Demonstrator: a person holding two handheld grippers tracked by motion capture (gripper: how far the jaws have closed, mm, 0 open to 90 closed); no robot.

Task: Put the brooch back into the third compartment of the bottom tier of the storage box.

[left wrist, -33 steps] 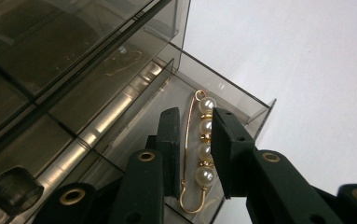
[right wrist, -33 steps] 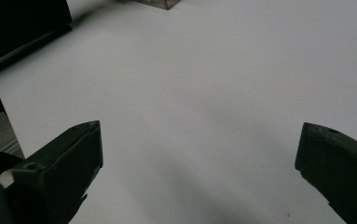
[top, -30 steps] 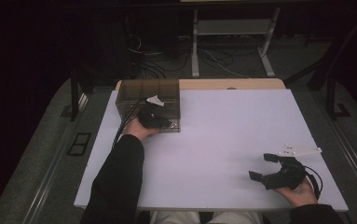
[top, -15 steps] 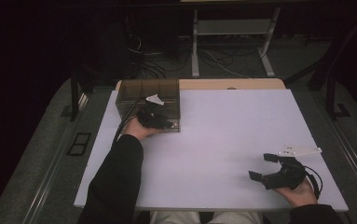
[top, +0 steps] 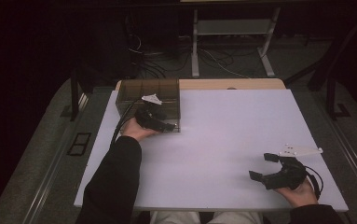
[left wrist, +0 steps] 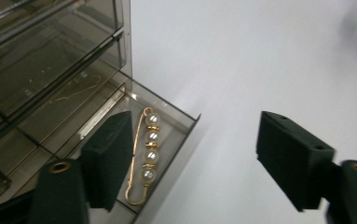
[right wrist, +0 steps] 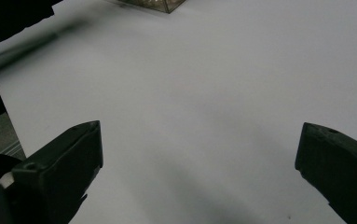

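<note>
The gold pin with pearls lies untouched in the clear box's near-corner compartment, toward the tabletop's far left corner, with the left gripper wide open over it and the right gripper open and empty near the front right corner, so picking it up looks not yet done.
</note>
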